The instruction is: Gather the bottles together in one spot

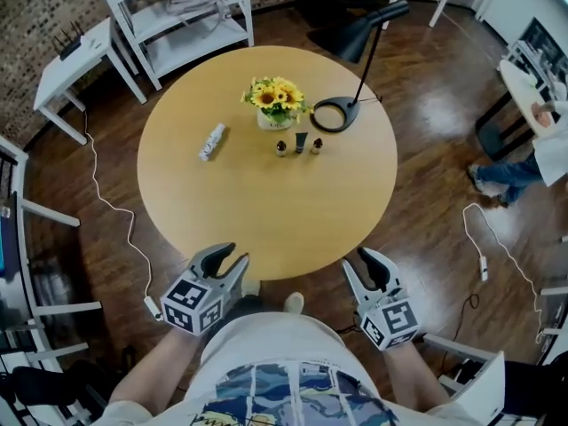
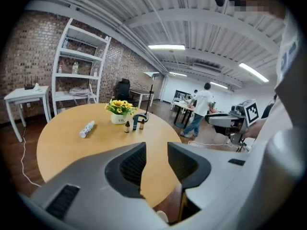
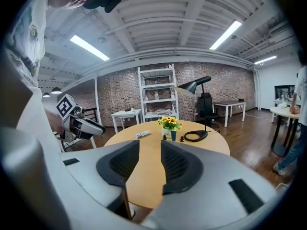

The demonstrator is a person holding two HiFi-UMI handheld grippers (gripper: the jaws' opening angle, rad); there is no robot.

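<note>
A round table (image 1: 266,211) of smooth pale wood stands on a glossy dark plank floor (image 1: 426,105), with a rough brick wall (image 1: 35,7) and white open shelving (image 1: 177,16) behind it. At its far side a white cylindrical bottle (image 1: 212,141) lies on its side, well left of three small upright bottles (image 1: 301,143) set in a row just before a white pot of sunflowers (image 1: 276,103). The left gripper (image 1: 232,256) and right gripper (image 1: 362,263) hang at the near rim, each with its ribbed grey jaws slightly spread and nothing between them.
</note>
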